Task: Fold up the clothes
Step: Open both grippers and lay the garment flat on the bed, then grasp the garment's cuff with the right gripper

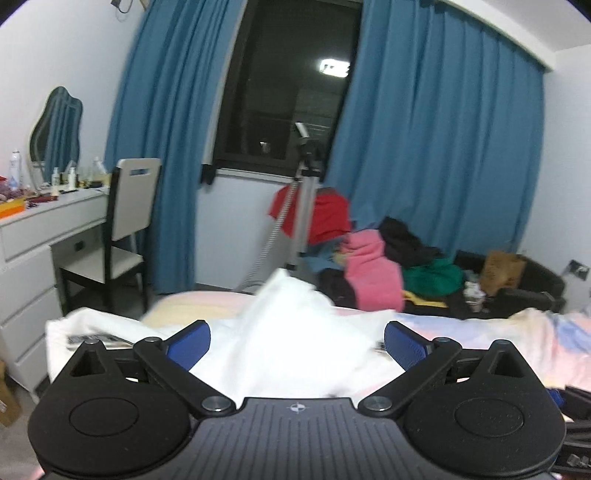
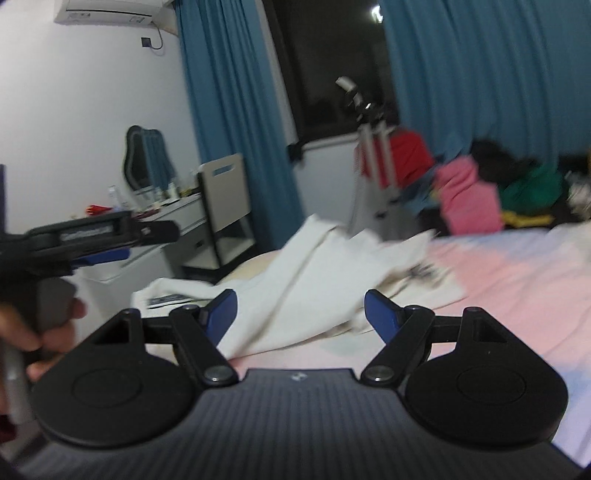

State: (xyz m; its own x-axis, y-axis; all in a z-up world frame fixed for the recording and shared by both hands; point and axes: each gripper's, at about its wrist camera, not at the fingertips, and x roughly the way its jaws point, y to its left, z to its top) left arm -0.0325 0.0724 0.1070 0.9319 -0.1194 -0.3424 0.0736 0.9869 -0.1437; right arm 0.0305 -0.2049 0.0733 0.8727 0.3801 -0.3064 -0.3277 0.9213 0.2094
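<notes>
Both grippers hang over the near edge of the bed with nothing between their blue pads. On the left gripper [image 1: 297, 345] the fingers stand spread wide, and the white garment [image 1: 280, 332] lies rumpled just beyond and partly between them, touching neither pad as far as the blur allows. On the right gripper [image 2: 300, 314] the fingers are likewise parted and empty; in its view the left gripper [image 2: 99, 243] shows from the side at the far left, held by a hand [image 2: 33, 328] around its handle.

The white garment [image 2: 306, 273] is heaped on the pink and pale bed cover [image 2: 517, 280], bunched up into a peak at its far side, with a dark print showing at its left and right edges. It sits on the left part of the bed, near the corner.

Behind the bed stands a tripod [image 1: 303, 206] with a red cloth [image 1: 325, 218] draped behind it. To the right of that lies a pile of clothes [image 1: 391, 266], pink, black and green. A brown paper bag [image 1: 502, 273] rests further right on a dark seat. On the left are a white desk [image 1: 44, 229] crowded with bottles, a wavy mirror [image 1: 55, 125] and a chair [image 1: 125, 221] pushed up to it. Blue curtains [image 1: 436, 140] hang on either side of a dark window [image 1: 288, 85]. An air conditioner [image 2: 107, 11] is mounted high on the left wall.
</notes>
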